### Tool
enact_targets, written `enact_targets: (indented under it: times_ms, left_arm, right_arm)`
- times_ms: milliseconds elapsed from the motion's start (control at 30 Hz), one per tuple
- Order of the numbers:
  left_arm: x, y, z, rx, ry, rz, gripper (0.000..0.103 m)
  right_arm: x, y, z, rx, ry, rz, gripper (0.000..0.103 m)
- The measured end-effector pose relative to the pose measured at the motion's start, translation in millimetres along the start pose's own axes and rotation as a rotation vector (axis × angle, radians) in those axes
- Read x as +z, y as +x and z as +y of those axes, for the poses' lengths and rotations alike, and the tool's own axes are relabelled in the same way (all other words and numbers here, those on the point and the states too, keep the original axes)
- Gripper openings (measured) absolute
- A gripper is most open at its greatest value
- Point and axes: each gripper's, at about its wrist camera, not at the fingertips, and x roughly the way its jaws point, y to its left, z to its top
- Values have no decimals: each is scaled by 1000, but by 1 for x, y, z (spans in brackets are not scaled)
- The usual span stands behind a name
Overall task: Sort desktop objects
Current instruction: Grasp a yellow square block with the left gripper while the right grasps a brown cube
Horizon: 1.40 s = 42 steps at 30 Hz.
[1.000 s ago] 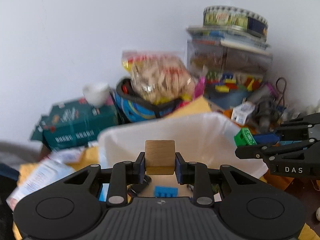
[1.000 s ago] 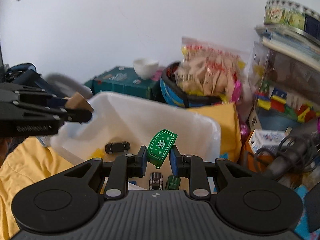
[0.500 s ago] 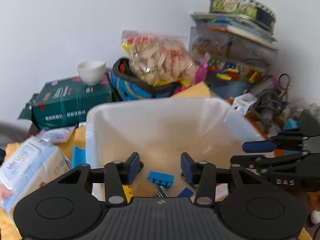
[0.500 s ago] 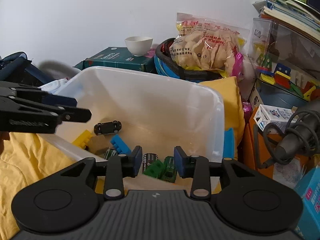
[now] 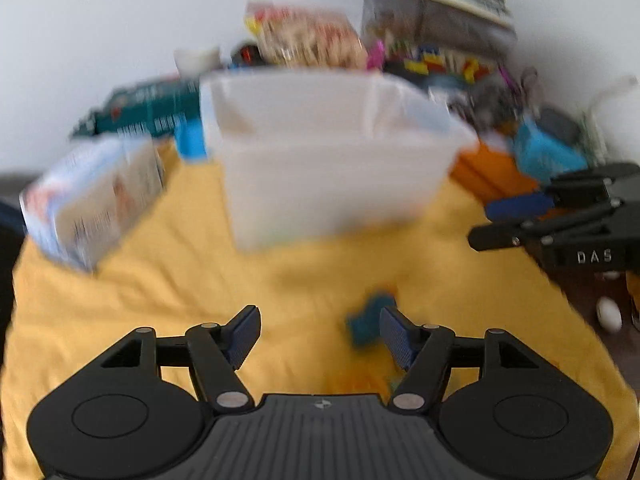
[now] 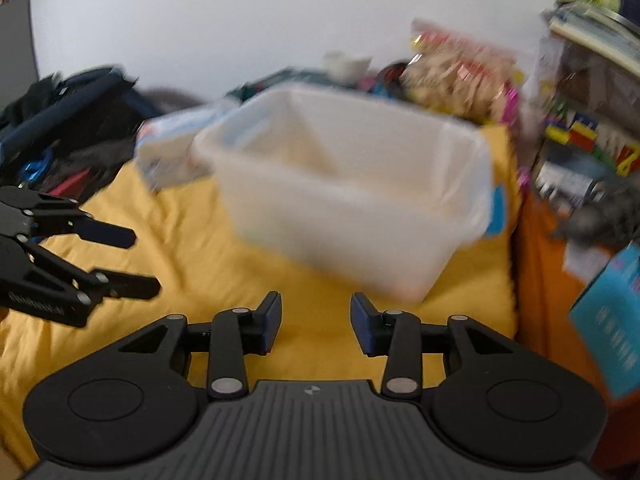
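White bin [image 5: 332, 184] sits ahead; both grippers' jaws are opening, holding nothing.

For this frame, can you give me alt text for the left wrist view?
Blurred view: the left gripper hangs over a yellow cloth, opening, nothing held, with a small blue piece lying by its right-hand finger. Beyond stand a white plastic bin and clutter; the right gripper enters at right.

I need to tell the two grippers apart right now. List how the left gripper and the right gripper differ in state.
1. The left gripper has its jaws spread wider than the right gripper; both are opening.
2. The left gripper has a blurred blue toy on the yellow cloth just ahead of its right finger; the right gripper has only cloth ahead.
Shared: both are empty, on the near side of the white bin.
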Motion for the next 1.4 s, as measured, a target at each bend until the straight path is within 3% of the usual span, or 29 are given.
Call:
enact_targets:
  times_ms: [300, 467, 600, 767, 833, 1000, 1267, 1300, 1333, 1400]
  left_arm:
    - [-54, 11, -10, -24, -23, 140, 69]
    - [-62, 6, -15, -14, -9, 126, 69]
    - [-58, 3, -18, -8, 5, 106, 69]
    - [-45, 9, -23, -3, 40, 65, 68]
    - [-40, 15, -27, 4, 67, 64, 61]
    - [-37, 34, -25, 25, 99, 132, 49]
    - [-27, 50, -23, -30, 122, 90, 49]
    - [-25, 52, -23, -34, 131, 88, 46]
    - [-23, 55, -23, -39, 138, 103, 35]
    - [-24, 55, -23, -43, 139, 126, 34]
  right_arm:
    - [-48, 12, 40, 93, -25, 120, 42]
    - [-40, 32, 46, 111, -25, 109, 42]
    - [-37, 57, 39, 138, 110, 155, 42]
    - [-44, 56, 39, 107, 102, 163, 37]
    - [-47, 48, 39, 56, 68, 155, 37]
    - [-53, 34, 30, -26, 66, 143, 37]
    - [-59, 35, 25, -42, 108, 146, 37]
    - [-59, 36, 26, -42, 104, 144, 37]
    - [-58, 37, 27, -39, 104, 138, 39]
    - [-57, 41, 27, -46, 106, 139, 39]
